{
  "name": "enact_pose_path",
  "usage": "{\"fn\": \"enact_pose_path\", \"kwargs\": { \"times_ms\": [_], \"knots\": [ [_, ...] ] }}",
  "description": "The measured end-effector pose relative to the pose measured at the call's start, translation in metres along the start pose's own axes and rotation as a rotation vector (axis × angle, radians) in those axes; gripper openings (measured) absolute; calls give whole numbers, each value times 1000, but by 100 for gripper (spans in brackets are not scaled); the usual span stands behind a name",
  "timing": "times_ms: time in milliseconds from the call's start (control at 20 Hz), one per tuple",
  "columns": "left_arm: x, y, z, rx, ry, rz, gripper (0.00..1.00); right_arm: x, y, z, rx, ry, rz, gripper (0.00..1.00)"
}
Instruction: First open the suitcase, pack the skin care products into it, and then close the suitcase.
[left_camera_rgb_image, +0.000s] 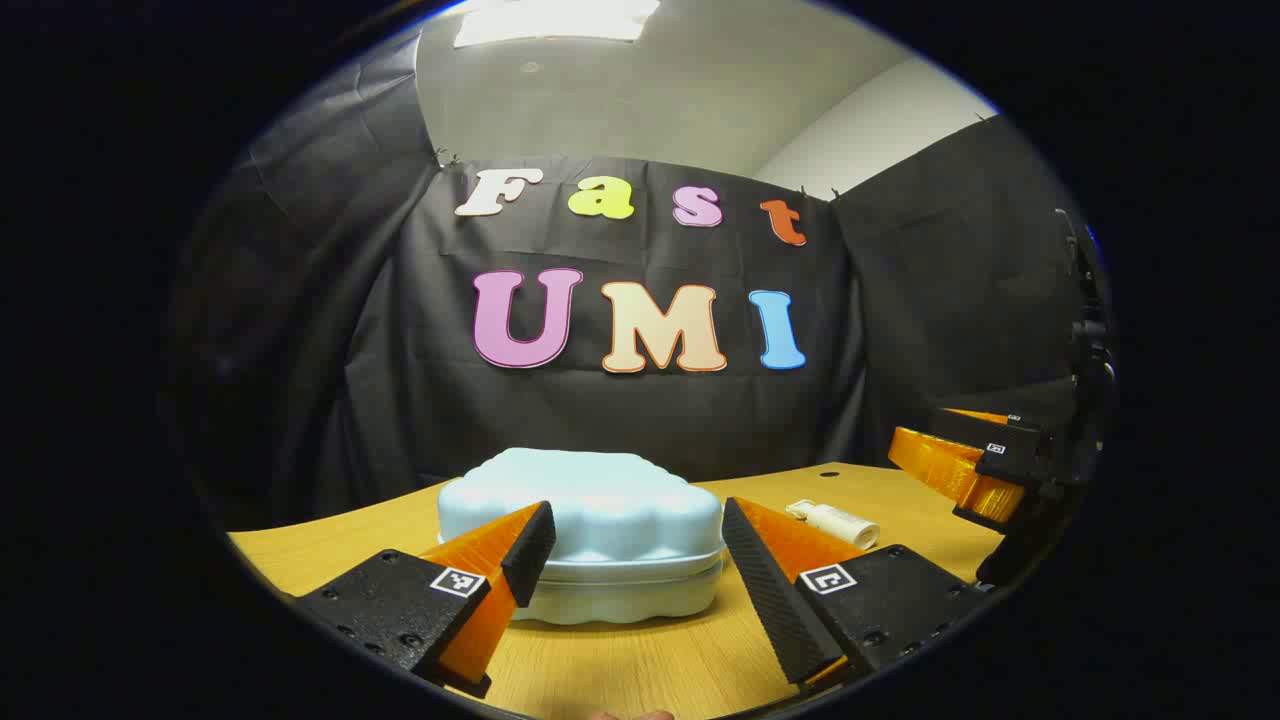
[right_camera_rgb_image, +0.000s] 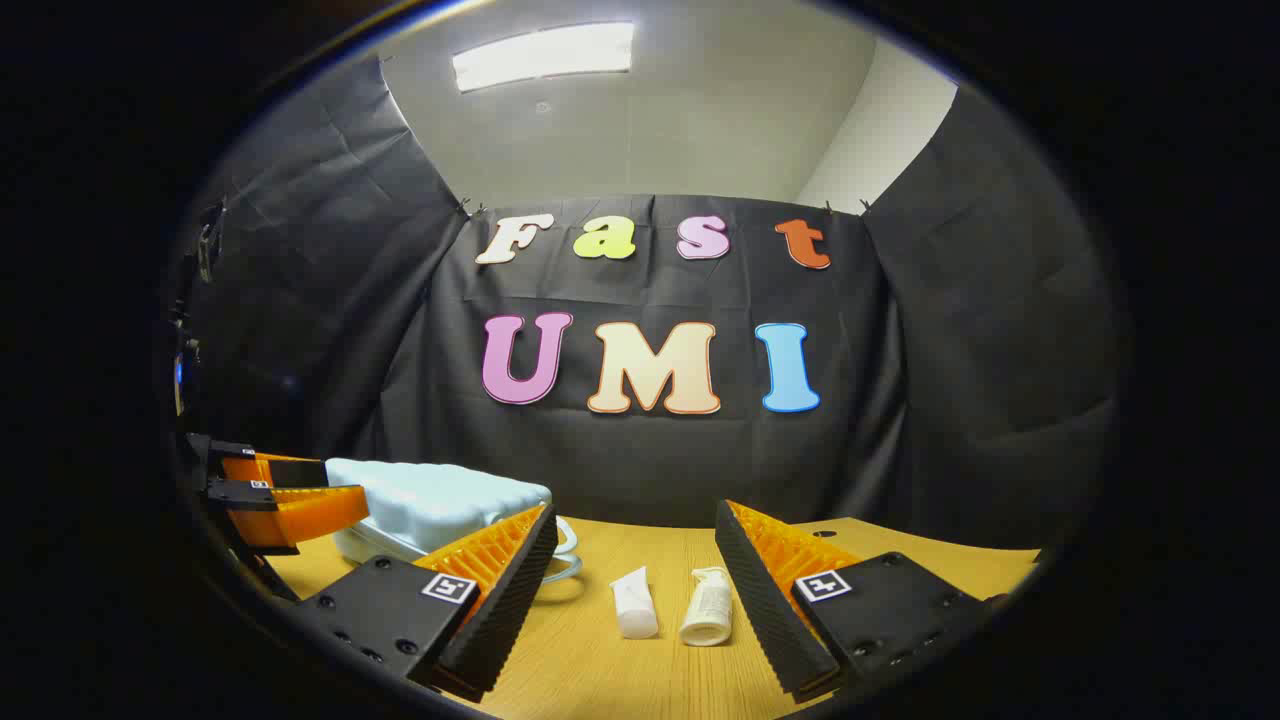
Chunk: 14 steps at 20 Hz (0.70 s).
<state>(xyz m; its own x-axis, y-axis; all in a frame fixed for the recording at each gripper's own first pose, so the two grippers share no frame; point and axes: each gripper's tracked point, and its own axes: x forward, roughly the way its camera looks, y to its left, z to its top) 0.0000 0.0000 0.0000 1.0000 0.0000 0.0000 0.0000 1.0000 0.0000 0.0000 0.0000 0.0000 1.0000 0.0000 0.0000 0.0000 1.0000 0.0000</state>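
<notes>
A pale blue ribbed suitcase (left_camera_rgb_image: 585, 535) lies closed on the wooden table (left_camera_rgb_image: 640, 660), straight ahead of my left gripper (left_camera_rgb_image: 640, 535). That gripper stands open, with its fingers on either side of the case's front and nothing held. In the right gripper view the suitcase (right_camera_rgb_image: 430, 505) sits at the left with a handle loop at its near end. Two white skin care items lie on the table ahead of my open right gripper (right_camera_rgb_image: 635, 545): a tube (right_camera_rgb_image: 634, 603) and a small bottle (right_camera_rgb_image: 707, 605). The left gripper view shows one white bottle (left_camera_rgb_image: 835, 520) to the right of the case.
My right gripper (left_camera_rgb_image: 975, 465) hangs at the right edge of the left gripper view, above the table. My left gripper (right_camera_rgb_image: 280, 500) shows at the left of the right gripper view, beside the suitcase. Black cloth walls close off the table at the back and sides.
</notes>
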Motion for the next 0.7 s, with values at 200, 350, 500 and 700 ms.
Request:
{"fn": "enact_pose_path", "kwargs": {
  "times_ms": [200,350,500,700],
  "knots": [
    [0,1,-1,-5,4,1,98,1,1,-2,3,6,0,99],
    [0,3,-4,-7,9,8,98,1,2,-4,-3,11,2,99],
    [1,4,-6,-13,18,12,98,1,3,-6,-10,16,8,99],
    [1,6,-6,-17,22,19,98,1,2,-5,-6,13,4,99]
  ]
}}
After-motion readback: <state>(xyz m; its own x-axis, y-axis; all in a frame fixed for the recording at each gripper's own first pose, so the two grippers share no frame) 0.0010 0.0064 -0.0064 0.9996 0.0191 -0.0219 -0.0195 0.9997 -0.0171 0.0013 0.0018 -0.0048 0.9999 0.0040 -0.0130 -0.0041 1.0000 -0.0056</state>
